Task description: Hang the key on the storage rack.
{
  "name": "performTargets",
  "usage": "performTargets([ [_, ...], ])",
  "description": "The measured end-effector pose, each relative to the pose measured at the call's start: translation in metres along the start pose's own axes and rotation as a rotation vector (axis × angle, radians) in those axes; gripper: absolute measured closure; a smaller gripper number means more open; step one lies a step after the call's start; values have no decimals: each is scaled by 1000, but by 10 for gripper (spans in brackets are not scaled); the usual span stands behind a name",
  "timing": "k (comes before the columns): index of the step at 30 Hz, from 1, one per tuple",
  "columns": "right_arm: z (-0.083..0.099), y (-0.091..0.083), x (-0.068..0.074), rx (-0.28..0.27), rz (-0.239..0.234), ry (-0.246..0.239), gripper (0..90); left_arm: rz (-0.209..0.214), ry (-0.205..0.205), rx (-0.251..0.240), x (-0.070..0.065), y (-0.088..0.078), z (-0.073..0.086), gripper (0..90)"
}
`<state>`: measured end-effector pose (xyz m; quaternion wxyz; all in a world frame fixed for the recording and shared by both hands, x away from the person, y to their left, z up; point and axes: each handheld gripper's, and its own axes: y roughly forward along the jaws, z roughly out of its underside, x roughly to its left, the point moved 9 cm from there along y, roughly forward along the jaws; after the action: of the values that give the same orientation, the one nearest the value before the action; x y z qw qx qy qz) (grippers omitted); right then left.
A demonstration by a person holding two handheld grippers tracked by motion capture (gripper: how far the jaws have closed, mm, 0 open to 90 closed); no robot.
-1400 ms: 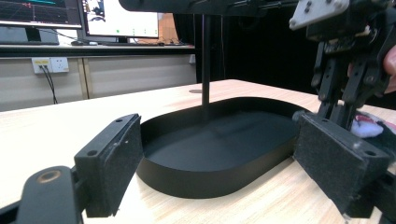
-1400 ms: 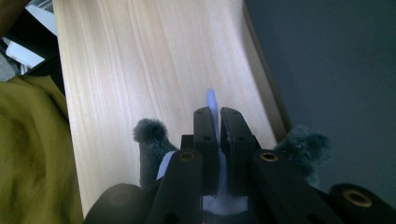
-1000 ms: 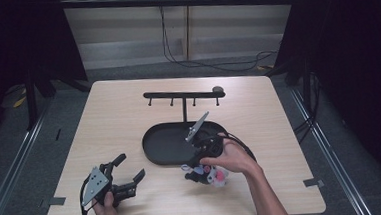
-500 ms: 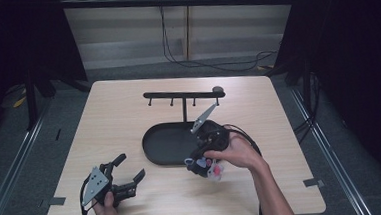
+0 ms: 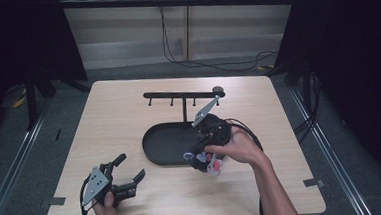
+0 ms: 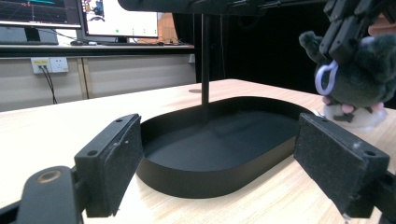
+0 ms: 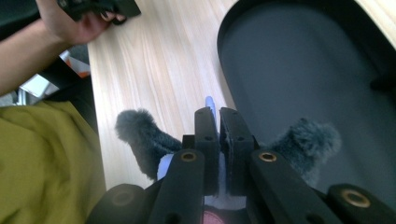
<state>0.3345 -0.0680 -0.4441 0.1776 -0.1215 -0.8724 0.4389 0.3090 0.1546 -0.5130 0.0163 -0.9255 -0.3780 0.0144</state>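
1 small grey plush toy (image 5: 208,162) with a pale lavender loop (image 6: 325,77) on it is what's being handled. It hangs just past the near right edge of the black oval tray (image 5: 157,157), over the tabletop (image 5: 119,117); whether its underside touches the wood I can't tell. In the left gripper view the toy sits up at the tray's right end, pink feet showing at the bottom.

The right gripper (image 5: 200,158) has its jaws pressed together on the toy right where the loop is. In the right gripper view the 2 black jaws are pinched close, with a sliver of that loop poking out between them and dark fur (image 7: 140,135) sticking out on both sides, the tray floor beyond.

The tray has a thin upright post (image 5: 184,109) rising from its far side, topped by a horizontal bar (image 5: 177,94) with small pegs hanging under it.

The left gripper (image 5: 127,174) is well off to the tray's near left, low over the tabletop, jaws spread wide with nothing between them. Its view looks straight across at the tray between the 2 pads (image 6: 114,163).
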Motion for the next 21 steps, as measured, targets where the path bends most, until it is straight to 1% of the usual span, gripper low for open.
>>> performTargets([
  [3,-4,-4,-2,-13,13,1,871,-5,1,8,1,-1,1,154],
  [6,-9,-9,-5,-32,25,4,871,3,3,0,0,0,0,155],
  [7,-10,-9,-5,-46,21,5,871,1,-1,-1,0,0,0,155],
  [8,-10,-9,-5,-46,21,5,871,1,-1,-1,0,0,0,155],
  [9,-11,-13,-9,-56,37,14,871,2,4,5,0,0,0,155],
  [10,-12,-14,-10,-62,34,20,871,3,4,5,0,0,0,155],
  [11,-12,-16,-12,-66,50,19,871,3,-1,-2,0,0,0,155],
  [12,-14,-19,-13,-79,48,18,871,3,0,1,0,0,0,155],
  [13,-14,-21,-14,-80,49,18,872,0,5,5,1,0,0,155],
  [14,-15,-24,-16,-84,61,21,871,-3,2,5,1,-1,0,155],
  [15,-15,-27,-17,-78,60,33,871,-3,2,5,1,-1,0,155],
  [16,-16,-30,-19,-83,71,31,871,3,5,5,0,0,0,155],
  [17,-17,-32,-19,-85,67,35,871,2,1,-1,0,0,0,155],
  [18,-17,-33,-19,-78,51,33,871,2,0,-1,0,0,0,155],
  [19,-18,-36,-21,-83,72,33,871,3,5,5,0,0,0,155],
  [20,-20,-38,-23,-85,82,36,871,4,5,5,0,-1,0,155],
  [21,-21,-40,-23,-91,74,36,871,3,2,0,0,0,0,155],
])
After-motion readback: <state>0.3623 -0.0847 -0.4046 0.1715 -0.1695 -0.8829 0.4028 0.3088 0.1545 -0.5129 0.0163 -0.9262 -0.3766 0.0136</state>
